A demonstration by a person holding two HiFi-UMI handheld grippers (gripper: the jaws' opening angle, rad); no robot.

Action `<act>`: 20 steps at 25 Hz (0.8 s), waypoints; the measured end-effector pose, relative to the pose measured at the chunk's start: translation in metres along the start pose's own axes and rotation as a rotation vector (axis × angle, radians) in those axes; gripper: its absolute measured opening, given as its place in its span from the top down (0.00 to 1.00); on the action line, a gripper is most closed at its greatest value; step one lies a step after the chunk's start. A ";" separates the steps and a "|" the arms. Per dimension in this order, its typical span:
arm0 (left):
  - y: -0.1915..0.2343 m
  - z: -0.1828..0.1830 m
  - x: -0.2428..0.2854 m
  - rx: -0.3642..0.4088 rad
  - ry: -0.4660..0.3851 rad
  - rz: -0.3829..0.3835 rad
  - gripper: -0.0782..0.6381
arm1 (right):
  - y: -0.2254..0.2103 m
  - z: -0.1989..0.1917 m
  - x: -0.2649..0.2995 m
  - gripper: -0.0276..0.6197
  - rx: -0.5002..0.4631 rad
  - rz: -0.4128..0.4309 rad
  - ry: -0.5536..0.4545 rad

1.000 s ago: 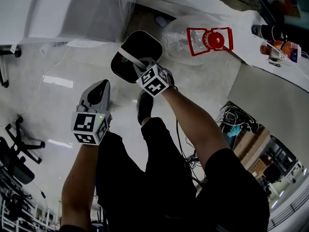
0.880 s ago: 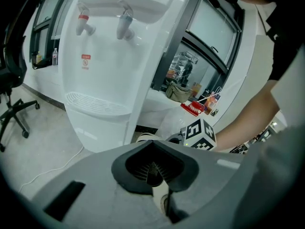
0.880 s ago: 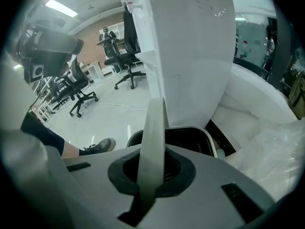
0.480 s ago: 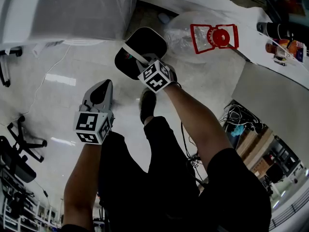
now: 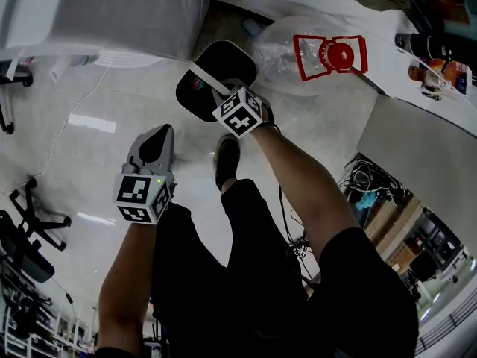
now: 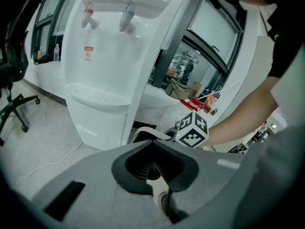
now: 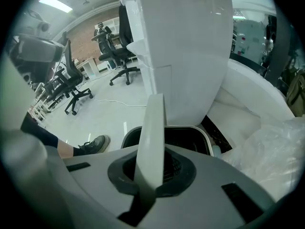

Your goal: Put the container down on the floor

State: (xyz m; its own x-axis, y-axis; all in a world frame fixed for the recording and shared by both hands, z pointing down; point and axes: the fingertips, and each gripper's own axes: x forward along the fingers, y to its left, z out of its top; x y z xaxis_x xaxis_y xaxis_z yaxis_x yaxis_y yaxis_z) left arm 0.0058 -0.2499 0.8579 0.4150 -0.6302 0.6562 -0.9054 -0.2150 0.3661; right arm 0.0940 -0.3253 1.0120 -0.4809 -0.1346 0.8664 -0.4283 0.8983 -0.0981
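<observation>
- Low over the pale floor [image 5: 97, 148], at the foot of a white water dispenser [image 5: 112, 13], hangs the container [image 5: 216, 80] — a small bin with rounded corners, dark inside, with a white rim.
- A flat white handle [image 7: 151, 142] arches up from the rim like a bucket's strap.
- Whether the base touches the floor cannot be told from these views.
- The right claw [image 5: 223, 99] is clenched on that handle, which runs up between its jaws and carries the bin's weight.
- The left claw [image 5: 154, 142] is off to the side, well apart from the bin, with its jaws together and nothing between them.
- Just beside the bin, on the side away from the dispenser, lies a clear plastic item with a red mark [image 5: 328, 54].
- The person's dark shoe [image 5: 226, 162] stands near the bin on the floor.
- Handling, as a judgement: the bin looks like light, stiff plastic and seems empty, so one claw should manage it.
- The strap is smooth and thin, and the bin may swing or tilt under it — the middle of the handle is the sensible hold.
- A slow, level descent should keep the base flat.
</observation>
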 end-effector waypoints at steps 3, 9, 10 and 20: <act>0.005 -0.001 -0.004 -0.014 -0.008 0.017 0.88 | -0.005 0.001 -0.001 0.94 0.004 -0.029 0.004; 0.009 -0.001 -0.014 -0.020 0.000 0.032 0.88 | -0.003 0.001 -0.009 0.91 0.018 -0.026 0.019; 0.009 -0.001 -0.016 -0.018 0.002 0.032 0.88 | -0.002 0.001 -0.012 0.80 0.025 -0.024 0.022; 0.005 0.040 -0.048 0.031 -0.014 0.033 0.88 | -0.010 0.022 -0.078 0.71 0.082 -0.097 -0.019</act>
State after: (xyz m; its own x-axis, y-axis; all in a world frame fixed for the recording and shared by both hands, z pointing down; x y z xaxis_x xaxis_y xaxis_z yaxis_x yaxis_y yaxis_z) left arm -0.0227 -0.2508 0.8017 0.3840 -0.6478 0.6580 -0.9209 -0.2172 0.3236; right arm 0.1190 -0.3325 0.9347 -0.4486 -0.2277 0.8643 -0.5341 0.8436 -0.0550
